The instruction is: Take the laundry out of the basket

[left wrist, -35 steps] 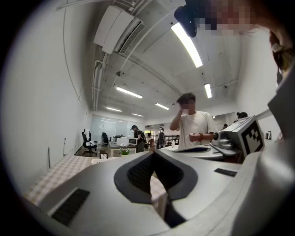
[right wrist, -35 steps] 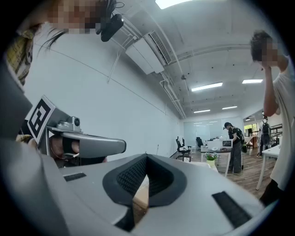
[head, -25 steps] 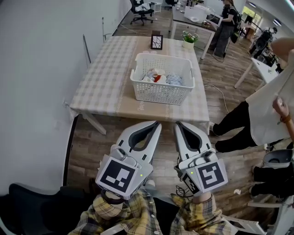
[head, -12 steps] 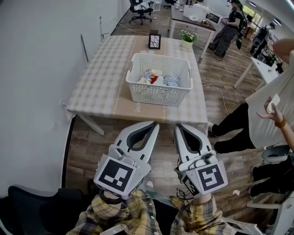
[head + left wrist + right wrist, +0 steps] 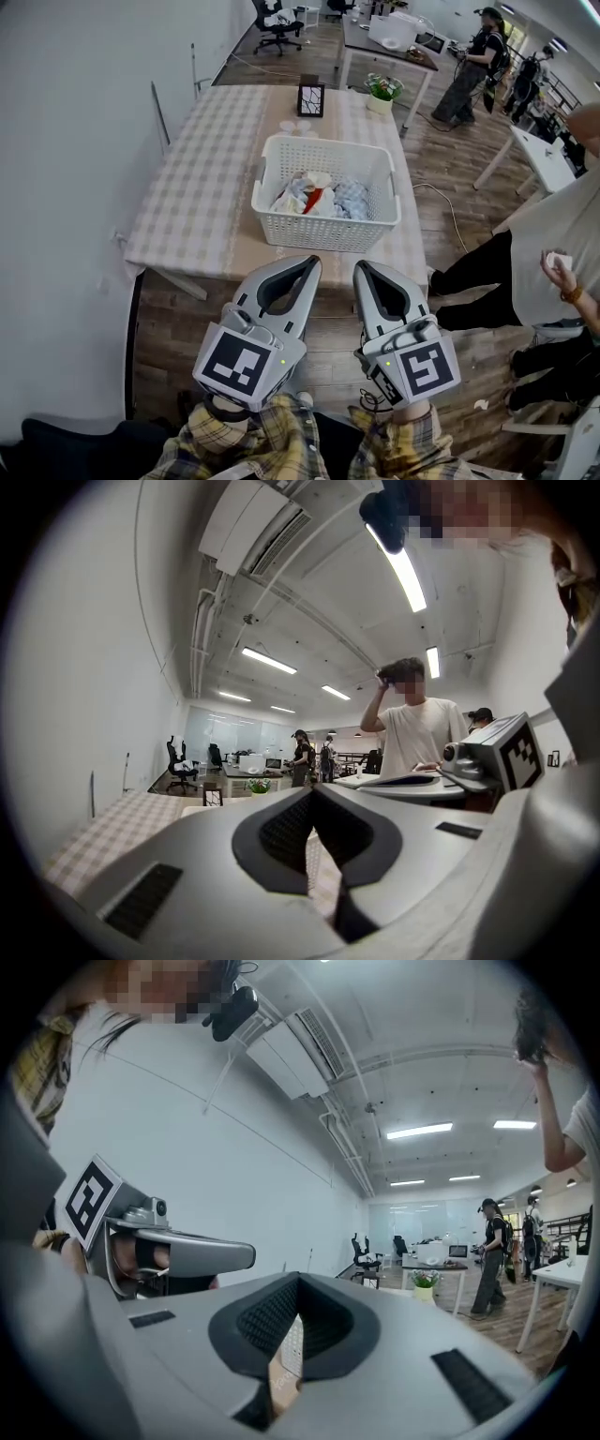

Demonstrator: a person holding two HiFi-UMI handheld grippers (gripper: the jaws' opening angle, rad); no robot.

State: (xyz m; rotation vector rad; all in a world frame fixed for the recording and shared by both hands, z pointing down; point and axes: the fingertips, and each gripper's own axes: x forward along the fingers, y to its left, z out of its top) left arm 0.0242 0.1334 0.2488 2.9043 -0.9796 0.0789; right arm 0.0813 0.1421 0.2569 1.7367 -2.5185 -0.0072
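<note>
Laundry [image 5: 317, 195] job, approach stage. Left gripper [image 5: 310, 262], right gripper [image 5: 362, 268]: both jaws together, empty, side by side, short of table [image 5: 187, 206] near edge. Next needs, by my reading: open jaws before crossing rim, come in from above. Basket [image 5: 323, 232] near front edge, laundry heaped inside, seemingly several pieces. Bare table left of basket for setting down. Person [image 5: 553, 234] close at right; frame [image 5: 310, 97], plant [image 5: 382, 89] at far end.
</note>
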